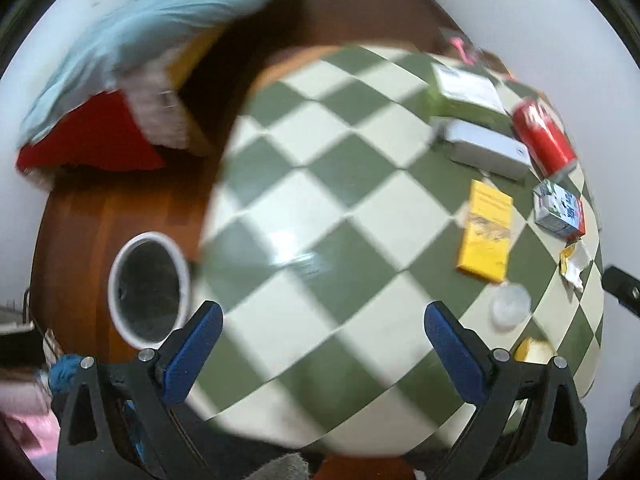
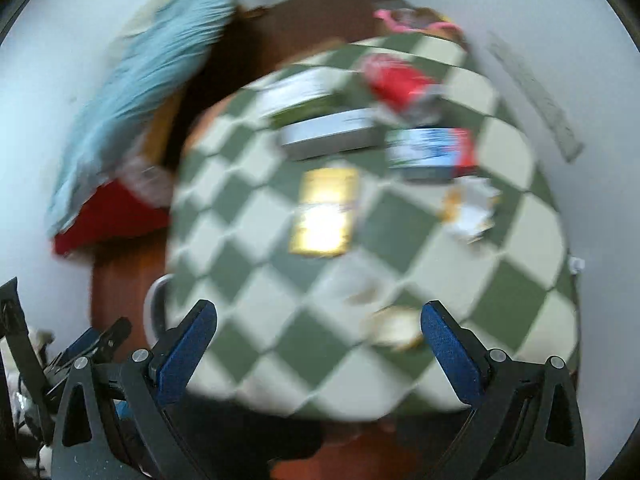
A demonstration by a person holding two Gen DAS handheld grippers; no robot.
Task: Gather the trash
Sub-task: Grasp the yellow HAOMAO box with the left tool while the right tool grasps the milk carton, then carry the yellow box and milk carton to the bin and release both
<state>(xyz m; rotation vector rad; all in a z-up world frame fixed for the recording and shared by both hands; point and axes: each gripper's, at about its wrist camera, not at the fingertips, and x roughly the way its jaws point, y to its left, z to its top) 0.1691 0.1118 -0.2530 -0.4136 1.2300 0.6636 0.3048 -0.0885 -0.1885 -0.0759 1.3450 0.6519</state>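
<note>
A round table with a green-and-white checked cloth holds the trash. On its right side lie a red can, a small carton, a torn wrapper, a clear plastic lid and a yellow box. A white-rimmed bin stands on the floor left of the table. My left gripper is open and empty over the table's near part. My right gripper is open and empty; its view is blurred, showing the can, carton, wrapper and yellow box.
A grey flat box and a green-and-white box lie at the table's far side. A bed with a blue blanket and a red cloth stands left. The floor is brown wood.
</note>
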